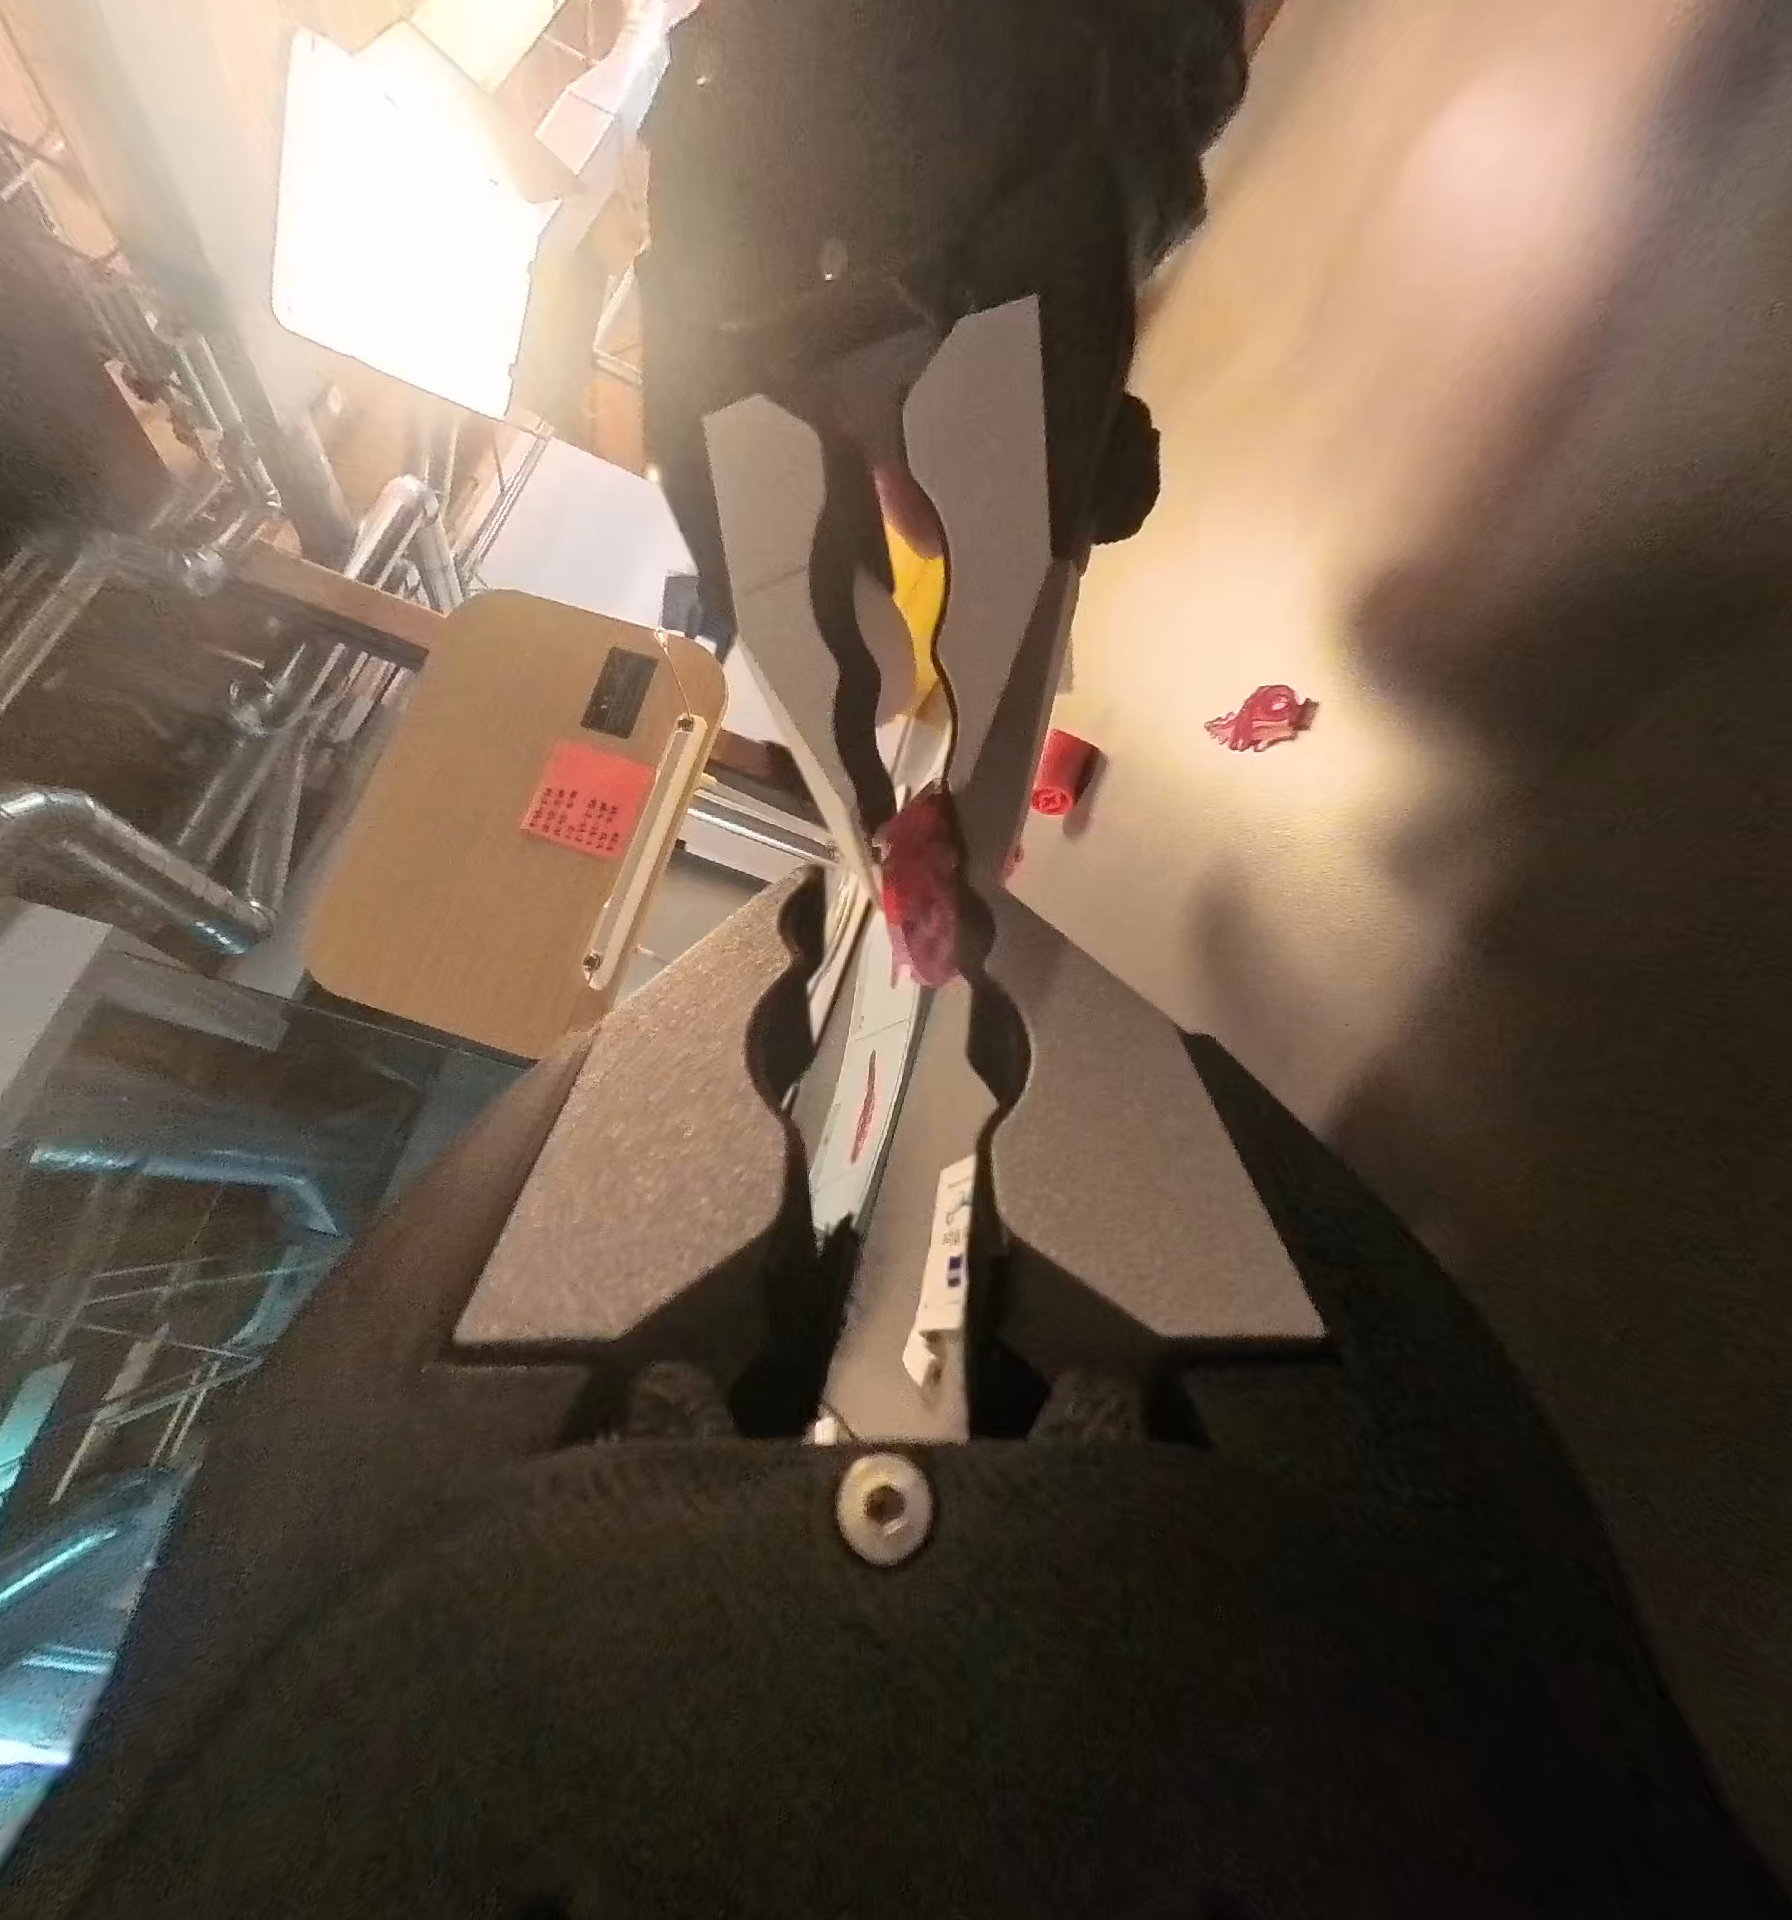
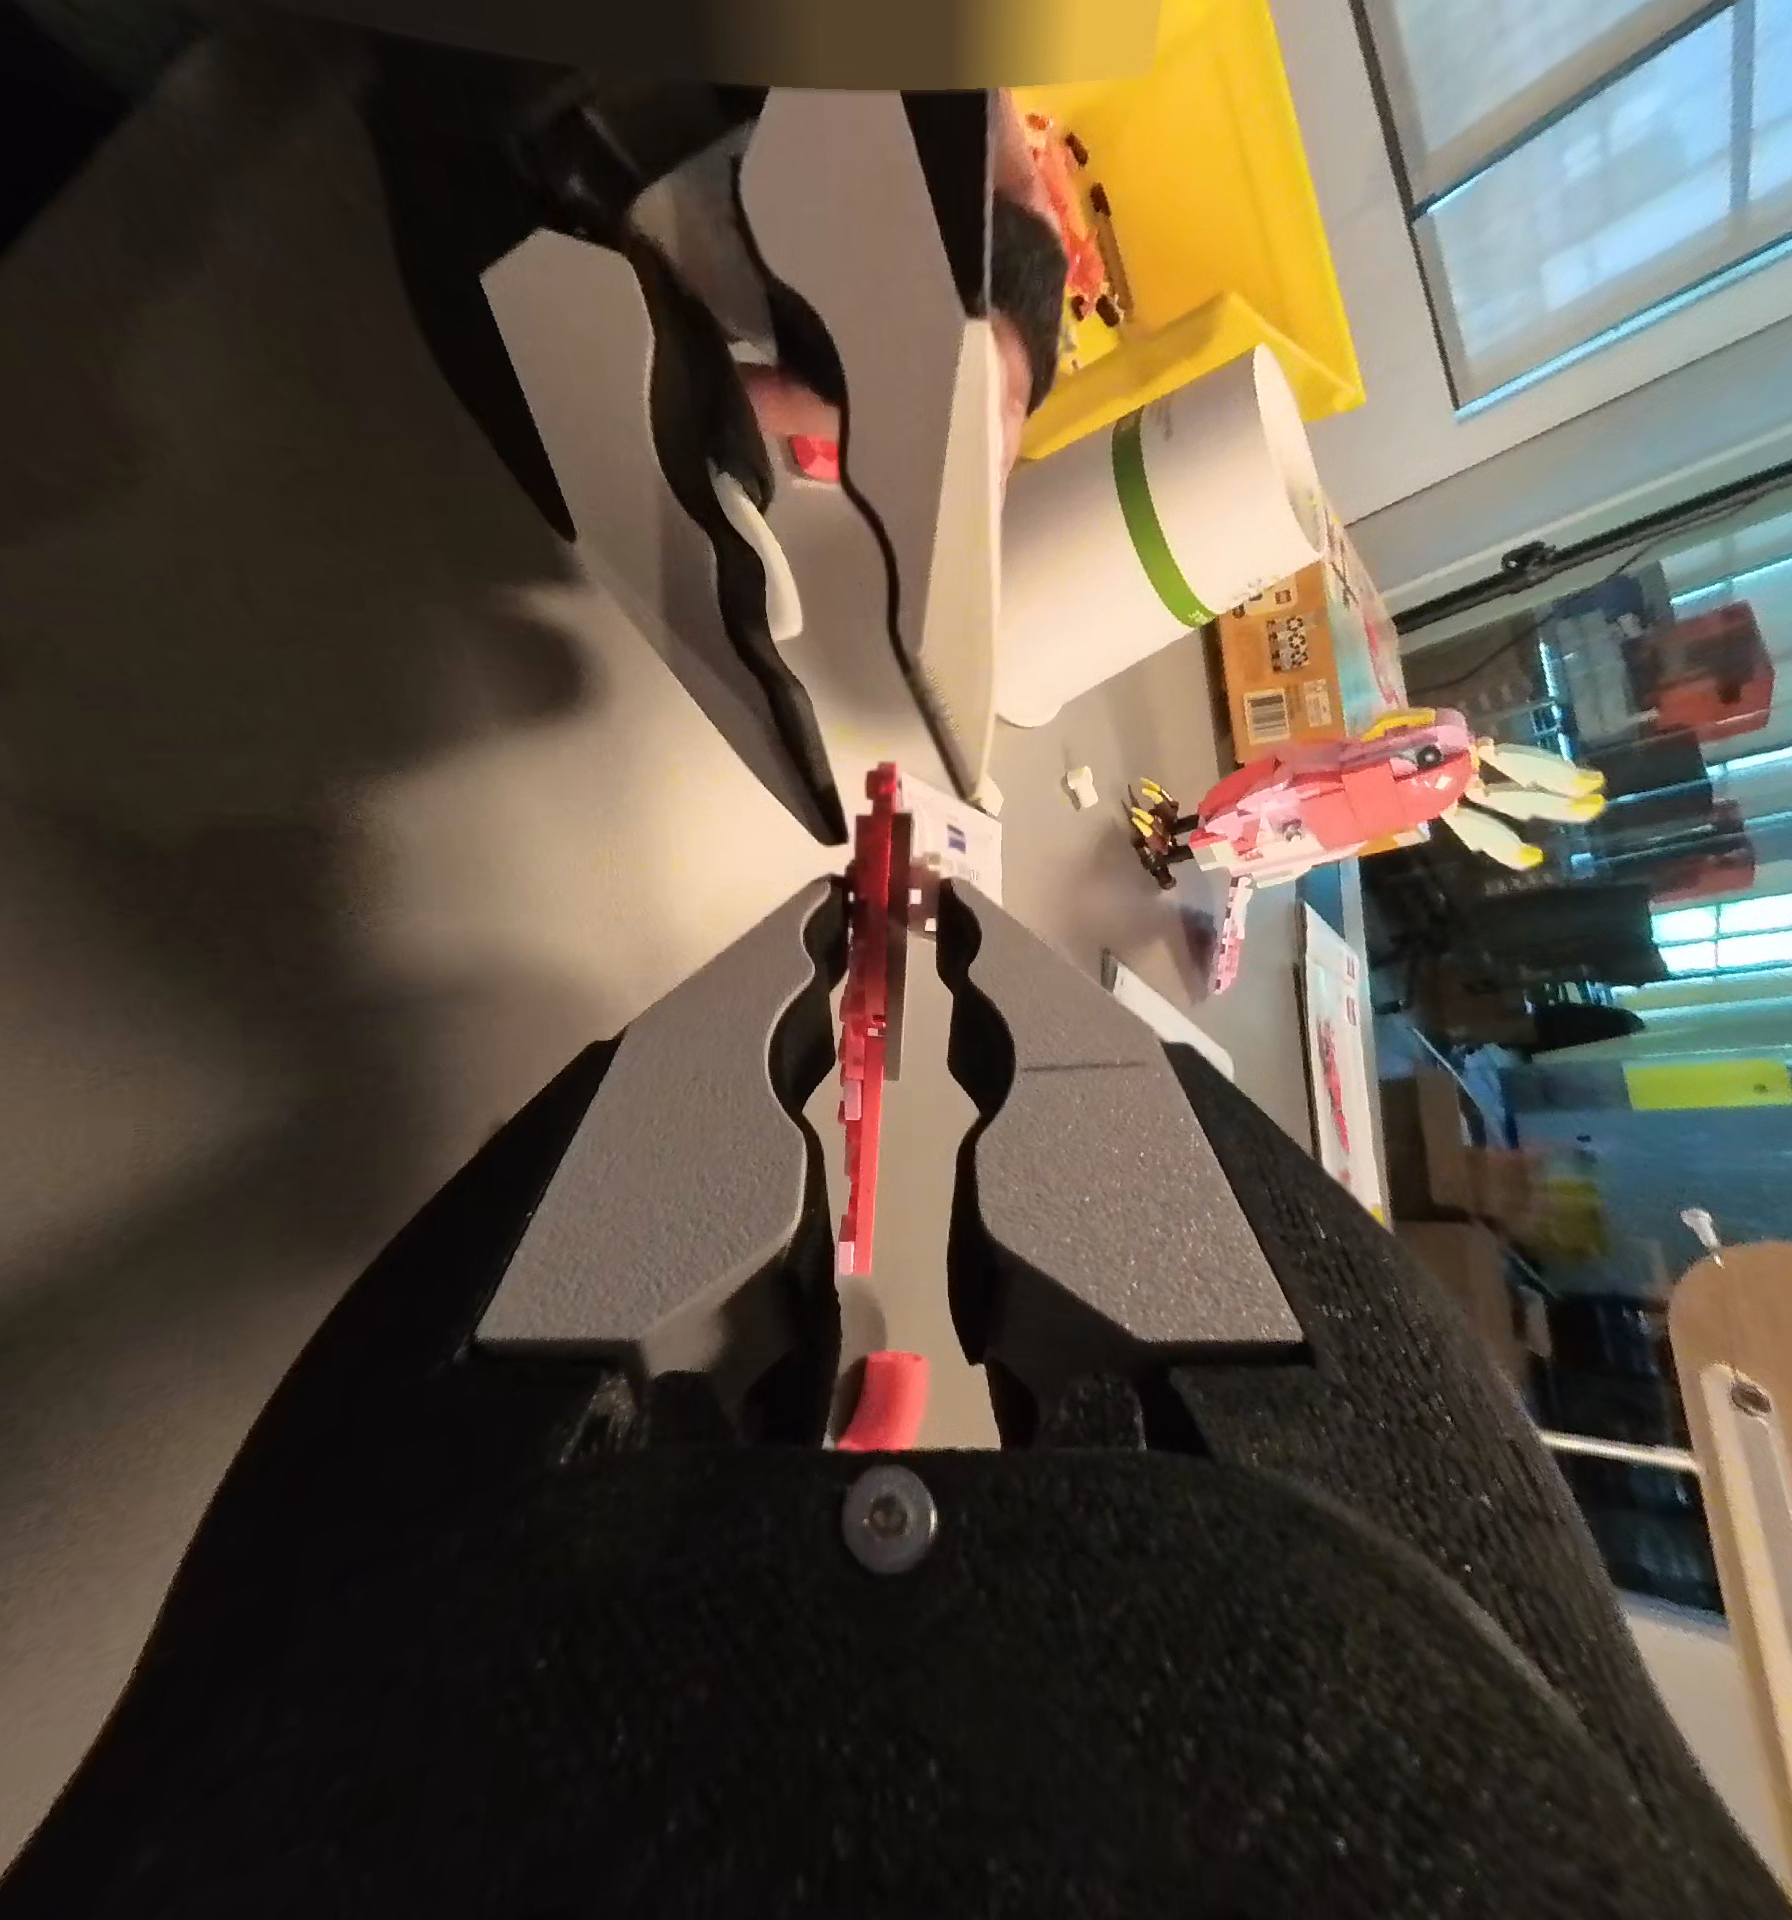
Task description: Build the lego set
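Here the right gripper (image 2: 887, 883) clamps a flat red brick piece (image 2: 866, 997) edge-on at frame centre, both jaws pressing it. The left gripper (image 1: 887, 894) meets it tip to tip; its jaws stand apart, the piece against one only. Only the right wrist view shows a pink brick bird (image 2: 1359, 810) and yellow bin (image 2: 1235, 208), upper right. Only the left shows a red cylinder (image 1: 1063, 784) and open table (image 1: 1287, 468), right of centre.

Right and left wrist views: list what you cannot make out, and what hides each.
Left wrist view: the red brick piece is motion-blurred; its shape is unclear.
Right wrist view: the red cylinder is half hidden by the right gripper's body.
Right wrist view: the yellow bin's contents are partly hidden by a finger of the left gripper.
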A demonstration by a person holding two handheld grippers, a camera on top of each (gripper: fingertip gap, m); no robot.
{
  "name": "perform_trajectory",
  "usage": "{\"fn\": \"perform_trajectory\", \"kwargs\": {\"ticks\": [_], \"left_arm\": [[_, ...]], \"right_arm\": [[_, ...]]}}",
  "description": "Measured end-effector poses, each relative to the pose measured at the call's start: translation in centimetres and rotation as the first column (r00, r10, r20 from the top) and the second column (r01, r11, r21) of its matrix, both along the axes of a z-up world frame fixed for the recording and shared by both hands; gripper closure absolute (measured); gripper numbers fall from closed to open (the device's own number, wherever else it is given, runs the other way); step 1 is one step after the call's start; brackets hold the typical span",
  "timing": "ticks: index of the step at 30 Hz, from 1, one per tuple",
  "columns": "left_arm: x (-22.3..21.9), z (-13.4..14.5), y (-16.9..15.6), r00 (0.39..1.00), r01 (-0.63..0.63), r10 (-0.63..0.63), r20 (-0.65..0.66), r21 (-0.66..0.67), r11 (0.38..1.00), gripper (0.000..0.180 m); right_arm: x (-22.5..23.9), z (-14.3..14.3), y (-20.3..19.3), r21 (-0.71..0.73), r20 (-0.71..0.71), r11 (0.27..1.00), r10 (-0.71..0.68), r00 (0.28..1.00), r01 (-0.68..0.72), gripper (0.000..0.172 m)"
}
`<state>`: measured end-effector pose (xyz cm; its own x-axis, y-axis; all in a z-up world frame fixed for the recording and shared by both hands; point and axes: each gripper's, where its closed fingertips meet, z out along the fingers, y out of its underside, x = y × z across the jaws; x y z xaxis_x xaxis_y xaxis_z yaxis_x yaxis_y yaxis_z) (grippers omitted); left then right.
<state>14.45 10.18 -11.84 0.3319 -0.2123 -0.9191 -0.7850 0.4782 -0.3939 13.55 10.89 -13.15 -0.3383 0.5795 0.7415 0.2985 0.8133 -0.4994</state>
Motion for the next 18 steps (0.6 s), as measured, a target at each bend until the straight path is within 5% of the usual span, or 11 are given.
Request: {"fn": "perform_trajectory", "kwargs": {"ticks": [4,11,18], "left_arm": [[0.2,-1.1,0.0,1.0,0.007,-0.006,0.005,-0.1,0.995,0.151],[0.1,-0.9,0.3,1.0,-0.024,0.023,-0.009,-0.085,0.996,0.171],[0.9,0.6,-1.5,0.976,0.164,-0.135,0.172,-0.169,0.972,0.175]], "right_arm": [[0.1,0.0,0.2,0.016,0.013,1.0,-0.014,1.0,0.014,0.158],[0.1,-0.2,-0.1,0.066,0.043,0.998,-0.004,0.999,0.002,0.158],[0.6,1.1,-1.4,-0.056,0.029,0.997,0.064,0.998,-0.062,0.154]]}}
